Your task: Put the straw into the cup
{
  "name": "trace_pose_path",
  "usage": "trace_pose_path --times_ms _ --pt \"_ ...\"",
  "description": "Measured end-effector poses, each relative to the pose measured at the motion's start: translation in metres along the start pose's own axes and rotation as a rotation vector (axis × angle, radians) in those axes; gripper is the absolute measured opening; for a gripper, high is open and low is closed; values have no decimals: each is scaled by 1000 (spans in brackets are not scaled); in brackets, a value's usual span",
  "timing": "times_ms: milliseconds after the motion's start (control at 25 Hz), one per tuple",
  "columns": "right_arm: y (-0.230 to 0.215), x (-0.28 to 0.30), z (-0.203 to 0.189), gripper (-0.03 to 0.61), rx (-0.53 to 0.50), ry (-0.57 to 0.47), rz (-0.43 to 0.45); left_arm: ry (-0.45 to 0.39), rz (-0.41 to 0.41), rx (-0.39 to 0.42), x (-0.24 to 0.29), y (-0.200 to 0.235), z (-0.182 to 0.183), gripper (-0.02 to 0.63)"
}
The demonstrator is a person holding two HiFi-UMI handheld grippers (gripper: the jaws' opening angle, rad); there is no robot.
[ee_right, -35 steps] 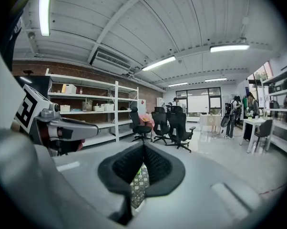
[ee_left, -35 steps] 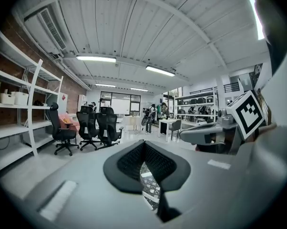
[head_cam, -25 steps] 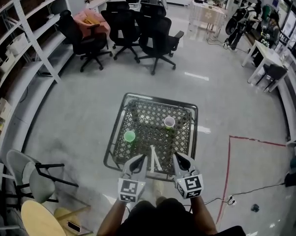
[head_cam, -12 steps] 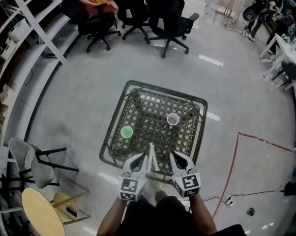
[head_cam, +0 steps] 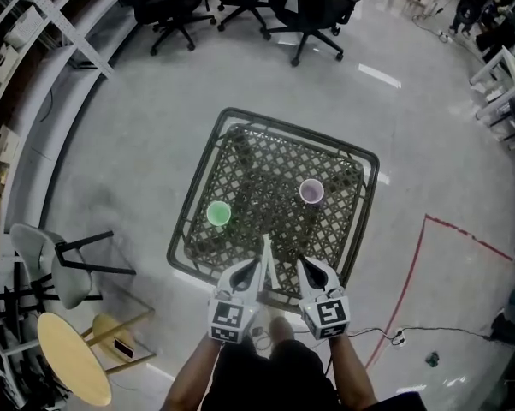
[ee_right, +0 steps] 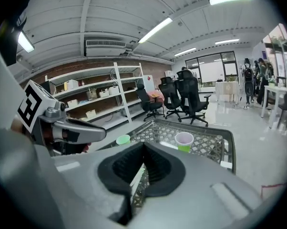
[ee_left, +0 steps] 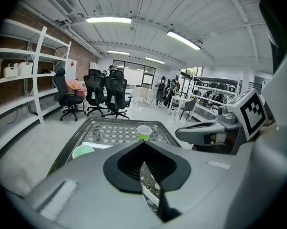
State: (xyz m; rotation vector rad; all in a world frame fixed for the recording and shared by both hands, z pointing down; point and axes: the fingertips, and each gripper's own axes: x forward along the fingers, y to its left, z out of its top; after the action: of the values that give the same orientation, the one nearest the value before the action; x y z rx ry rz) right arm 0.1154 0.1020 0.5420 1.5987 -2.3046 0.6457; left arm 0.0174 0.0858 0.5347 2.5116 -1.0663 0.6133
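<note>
A white straw (head_cam: 267,262) lies on the black lattice table (head_cam: 204,151), near its front edge. Further back stand a green cup (head_cam: 218,213) on the left and a purple-rimmed cup (head_cam: 311,191) on the right. My left gripper (head_cam: 248,269) and right gripper (head_cam: 303,270) hover side by side over the front edge, one on each side of the straw. Both are shut with nothing held. In the left gripper view the shut jaws (ee_left: 143,146) point toward the purple-rimmed cup (ee_left: 144,131) and the green cup (ee_left: 83,150). The right gripper view shows its shut jaws (ee_right: 144,147) and both cups (ee_right: 184,140).
Black office chairs (head_cam: 313,2) stand beyond the table. A white chair (head_cam: 56,268) and a round wooden stool (head_cam: 72,358) sit at the lower left, with shelving (head_cam: 22,75) along the left wall. A red tape line (head_cam: 411,264) and a cable (head_cam: 386,336) mark the floor at right.
Both grippers have sunk together toward the table's front edge and tipped further down. They stay shut. The straw and cups have not moved on the table.
</note>
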Motion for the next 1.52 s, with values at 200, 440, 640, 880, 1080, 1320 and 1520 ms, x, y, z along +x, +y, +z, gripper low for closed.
trace_pose_path --times_ms 200,440,640,880,1080,1320,1520 --pt "-2 20 -26 3 21 30 -9 60 -33 -12 21 10 -37 7" --pt "3 30 -65 3 39 102 -7 128 -71 -41 37 10 -75 6" --pt "0 43 -91 3 63 138 1 156 -77 -53 54 18 -100 7" --pt "-11 53 -114 3 79 169 0 208 -81 -55 70 20 -130 8" --pt "-19 57 -120 3 89 177 -8 266 -74 -71 79 23 -145 8" --pt "-23 60 -127 3 106 188 -9 348 -86 -92 89 22 -161 88" --pt "-25 59 -128 3 117 194 -10 416 -96 -101 94 19 -171 159"
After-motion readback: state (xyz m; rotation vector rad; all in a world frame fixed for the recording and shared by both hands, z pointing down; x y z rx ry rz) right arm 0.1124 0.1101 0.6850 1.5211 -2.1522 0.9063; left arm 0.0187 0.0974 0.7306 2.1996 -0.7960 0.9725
